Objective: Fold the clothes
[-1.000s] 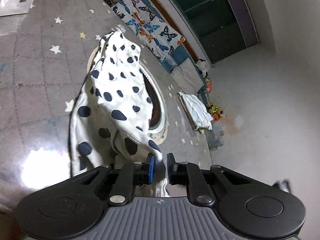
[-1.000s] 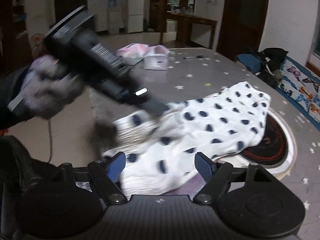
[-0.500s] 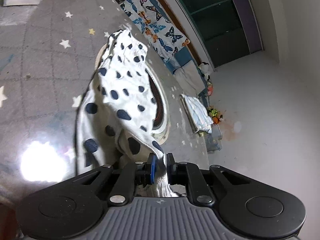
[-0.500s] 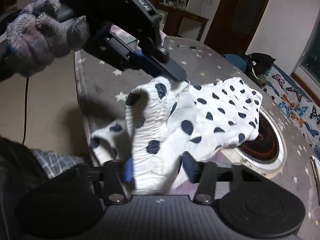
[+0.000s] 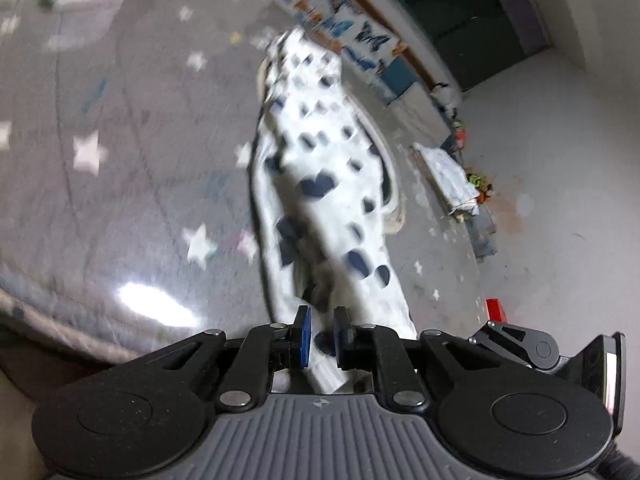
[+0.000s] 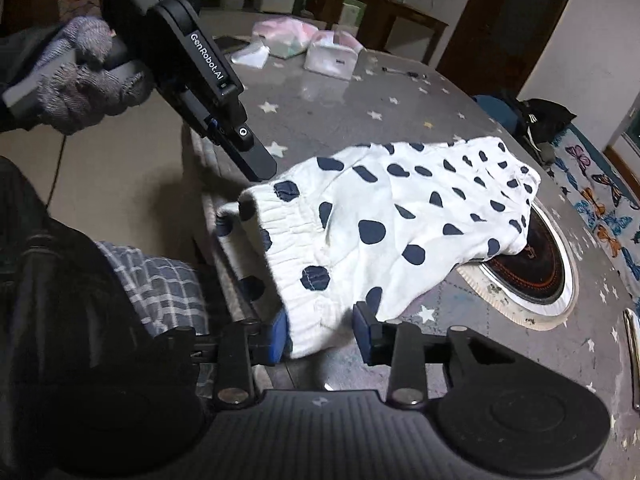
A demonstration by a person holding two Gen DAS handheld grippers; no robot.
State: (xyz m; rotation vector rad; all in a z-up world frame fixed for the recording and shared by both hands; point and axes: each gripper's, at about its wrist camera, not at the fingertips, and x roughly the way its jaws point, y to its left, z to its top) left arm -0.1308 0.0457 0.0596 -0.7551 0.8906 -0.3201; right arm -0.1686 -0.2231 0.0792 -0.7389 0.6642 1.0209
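one spotted garment [image 6: 400, 220], two grippers [image 5: 321, 336] [image 6: 320, 334], jaws pinching its waistband.

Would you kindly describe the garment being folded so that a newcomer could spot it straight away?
Start at the big grey star-printed table and find the round burner set into it. Draped partly over that burner, towards the near table edge, lies the white garment. It is the only cloth with dark blue spots and a gathered elastic waistband, unlike the pale bags at the far end.
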